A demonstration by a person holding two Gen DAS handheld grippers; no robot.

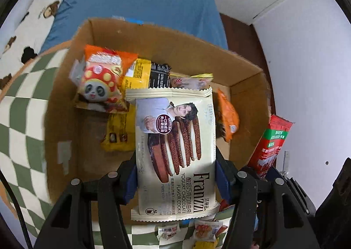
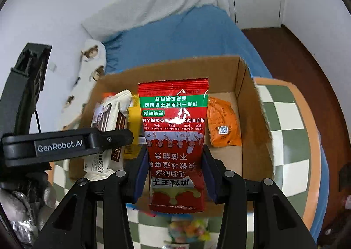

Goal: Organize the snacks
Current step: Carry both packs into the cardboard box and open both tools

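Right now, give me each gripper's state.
Left gripper: shut on the cookie pack.
Right gripper: shut on the red packet.

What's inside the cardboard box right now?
The cardboard box holds a panda snack bag, yellow packets and an orange packet. The held cookie pack covers whatever lies beneath it.

Snack packets [image 1: 103,80] lie in the box [image 1: 166,36] on the mat [image 1: 19,121].

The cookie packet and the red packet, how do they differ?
The cookie packet is cream with pictured chocolate biscuits; the red packet is glossy red with a green band. The cookie packet is wider, the red packet narrower. Both are clamped in grippers above the cardboard box.
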